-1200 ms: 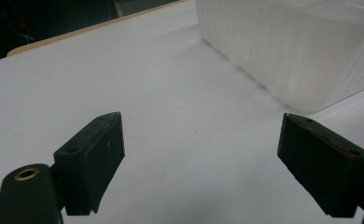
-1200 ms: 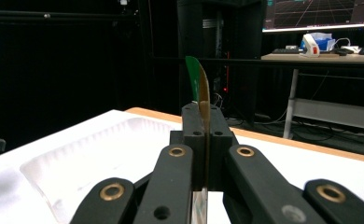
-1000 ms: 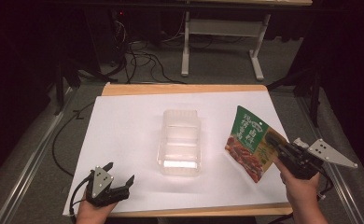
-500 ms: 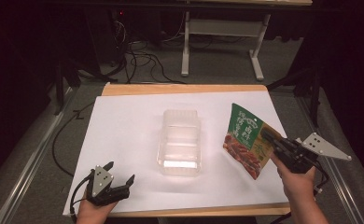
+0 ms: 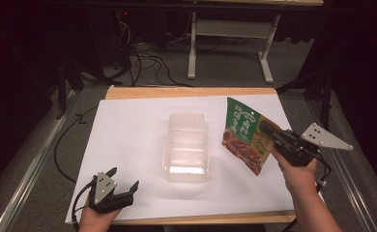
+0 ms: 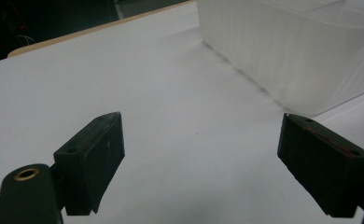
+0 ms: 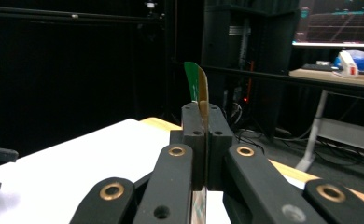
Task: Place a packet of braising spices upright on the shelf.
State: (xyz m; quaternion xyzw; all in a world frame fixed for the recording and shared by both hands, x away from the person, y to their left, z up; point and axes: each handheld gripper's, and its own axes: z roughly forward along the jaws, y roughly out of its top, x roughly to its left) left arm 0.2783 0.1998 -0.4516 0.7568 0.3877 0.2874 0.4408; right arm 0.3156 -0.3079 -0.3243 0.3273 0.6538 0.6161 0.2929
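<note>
Snack bag (image 5: 244, 135) pinched in closed right claw (image 5: 268, 131).

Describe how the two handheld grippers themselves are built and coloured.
Both are black. The left gripper and right gripper each carry a grey three-cornered plate and trail a black cable. Their blocky jaws hang on black links with brass-ringed pivots. The forearms are bare, no sleeves.

clear tub (image 5: 186, 147) on white table (image 5: 128, 135)

A clear plastic container (image 5: 186, 147) sits mid-table (image 5: 128, 121), apparently empty.
</note>
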